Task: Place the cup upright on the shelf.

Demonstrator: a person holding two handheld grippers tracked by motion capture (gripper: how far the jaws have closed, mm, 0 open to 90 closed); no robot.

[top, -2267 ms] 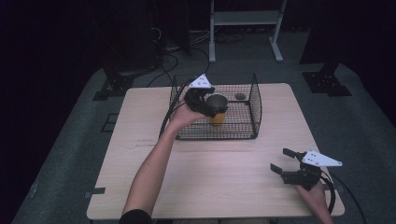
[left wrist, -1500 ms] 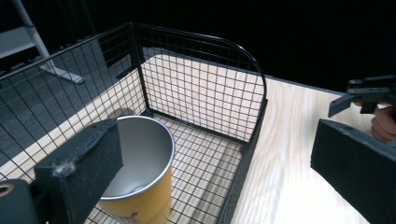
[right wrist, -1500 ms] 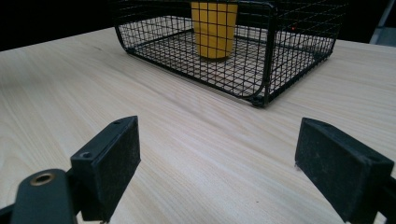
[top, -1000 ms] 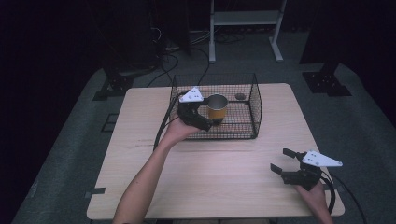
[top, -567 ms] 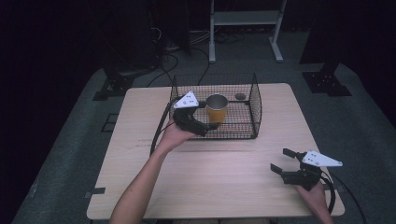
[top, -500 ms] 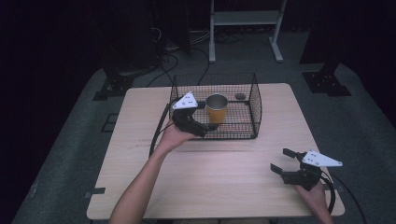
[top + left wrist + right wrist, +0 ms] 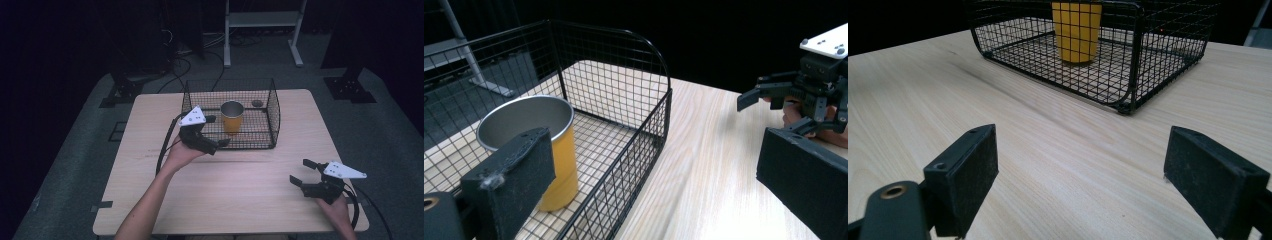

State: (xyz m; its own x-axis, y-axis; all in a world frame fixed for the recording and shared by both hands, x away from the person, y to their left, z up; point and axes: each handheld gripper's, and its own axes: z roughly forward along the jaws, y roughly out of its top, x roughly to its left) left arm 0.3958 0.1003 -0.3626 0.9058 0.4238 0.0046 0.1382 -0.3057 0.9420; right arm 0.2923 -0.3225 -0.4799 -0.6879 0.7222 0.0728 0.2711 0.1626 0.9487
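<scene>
High view: yellow cup (image 7: 232,117) upright inside wire basket (image 7: 272,107); left gripper (image 7: 214,134) at cup's 8 o'clock, jaws apart, empty.
Left gripper view: cup beyond the near jaw.
Right gripper view: right gripper (image 7: 1098,185) spread wide over table (image 7: 923,85), cup at 12 o'clock.

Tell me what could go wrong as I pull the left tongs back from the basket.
1. The left tongs stand open right at the wire basket; one jaw looks to be over its rim, so it might snag the mesh and drag the basket.
2. The yellow cup stands upright and free close to that jaw; a sideways swing could tip it.
3. The trailing cable loops over the table and could catch.
</scene>
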